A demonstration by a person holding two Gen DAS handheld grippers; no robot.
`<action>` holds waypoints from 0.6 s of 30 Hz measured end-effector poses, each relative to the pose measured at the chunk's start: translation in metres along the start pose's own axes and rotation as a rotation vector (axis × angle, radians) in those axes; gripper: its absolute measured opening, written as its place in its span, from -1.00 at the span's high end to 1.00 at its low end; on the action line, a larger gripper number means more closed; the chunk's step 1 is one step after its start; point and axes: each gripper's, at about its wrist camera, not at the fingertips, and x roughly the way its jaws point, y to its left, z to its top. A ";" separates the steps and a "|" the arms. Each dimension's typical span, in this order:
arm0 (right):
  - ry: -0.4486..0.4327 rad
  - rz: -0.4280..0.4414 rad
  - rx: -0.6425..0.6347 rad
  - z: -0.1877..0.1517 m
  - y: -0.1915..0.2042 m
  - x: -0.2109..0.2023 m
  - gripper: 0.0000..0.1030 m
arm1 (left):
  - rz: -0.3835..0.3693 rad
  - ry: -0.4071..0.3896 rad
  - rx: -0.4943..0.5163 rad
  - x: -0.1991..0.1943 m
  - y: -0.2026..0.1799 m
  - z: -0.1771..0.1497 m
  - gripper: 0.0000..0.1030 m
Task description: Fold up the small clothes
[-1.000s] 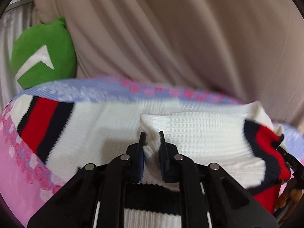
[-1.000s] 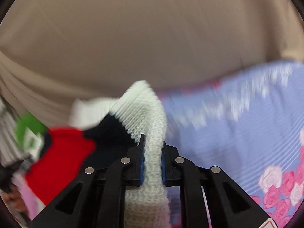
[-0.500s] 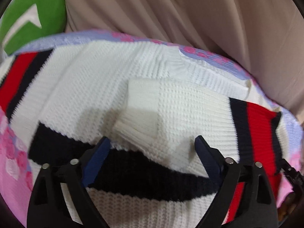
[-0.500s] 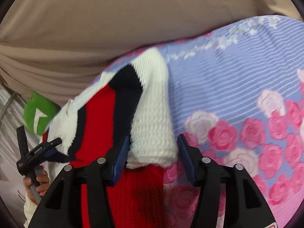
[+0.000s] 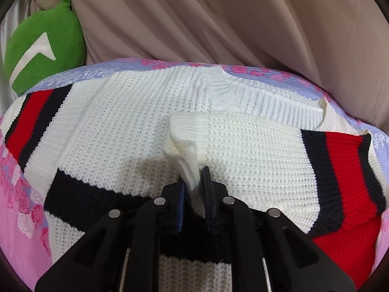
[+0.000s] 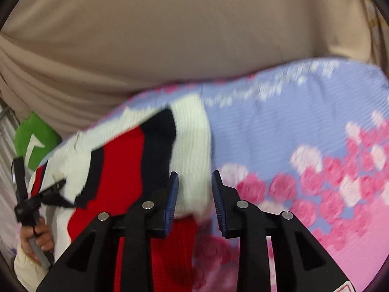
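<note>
The left claw [image 5: 194, 185] is pinching the ribbed cuff [image 5: 188, 168] of a white knitted sweater [image 5: 116, 131]; its jaws have just closed again on that bunched cuff after standing wide, and the knit rises in a small ridge right at the pads. The sweater lies spread on a floral bedsheet [image 5: 14, 182] (lilac stripes fading to pink roses), running away ahead of the left claw and out to both sides of it. The sleeve [image 5: 255, 150] that the cuff belongs to is folded across the body, to the right of the left claw, with its red and navy bands farther right. A navy band crosses the body just under and to the left of that claw. Beyond the sweater hangs a beige curtain [image 5: 218, 24], and far left of the claw sits a green cushion [image 5: 41, 48]. The right claw [image 6: 194, 187] stands spread, its pads clear of the cloth: a white knit edge of the sweater lies between and just beyond the pads, loose, with red and navy bands to its left. That view is blurred. Far left of the right claw a hand [image 6: 36, 238] grips the other tool's handle.
</note>
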 end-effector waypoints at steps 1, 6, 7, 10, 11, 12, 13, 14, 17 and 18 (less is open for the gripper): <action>-0.017 0.006 -0.013 0.008 0.005 0.001 0.45 | -0.008 -0.002 -0.009 0.000 0.002 0.000 0.76; 0.111 0.118 -0.146 0.035 0.063 0.050 0.47 | -0.016 -0.009 -0.015 -0.004 0.008 -0.001 0.75; 0.195 0.131 -0.186 0.035 0.074 0.073 0.54 | -0.015 -0.009 -0.014 -0.003 0.009 -0.001 0.75; 0.246 0.007 -0.217 0.042 0.076 0.126 0.82 | -0.017 -0.013 -0.017 -0.005 0.008 -0.004 0.73; 0.215 0.027 -0.138 0.054 0.063 0.135 0.86 | -0.021 -0.013 -0.020 -0.006 0.007 -0.005 0.72; 0.210 0.020 -0.052 0.063 0.048 0.143 0.90 | -0.026 -0.014 -0.023 -0.008 0.007 -0.004 0.71; 0.225 0.042 0.055 0.069 0.032 0.152 1.00 | -0.031 -0.014 -0.026 -0.008 0.007 -0.005 0.70; 0.238 0.071 0.111 0.071 0.025 0.157 1.00 | -0.036 -0.014 -0.029 -0.008 0.007 -0.004 0.69; 0.218 0.081 0.073 0.069 0.033 0.132 1.00 | -0.046 -0.015 -0.037 -0.008 0.008 -0.005 0.69; 0.186 0.101 0.048 0.062 0.034 0.113 0.96 | -0.050 -0.015 -0.040 -0.008 0.009 -0.005 0.69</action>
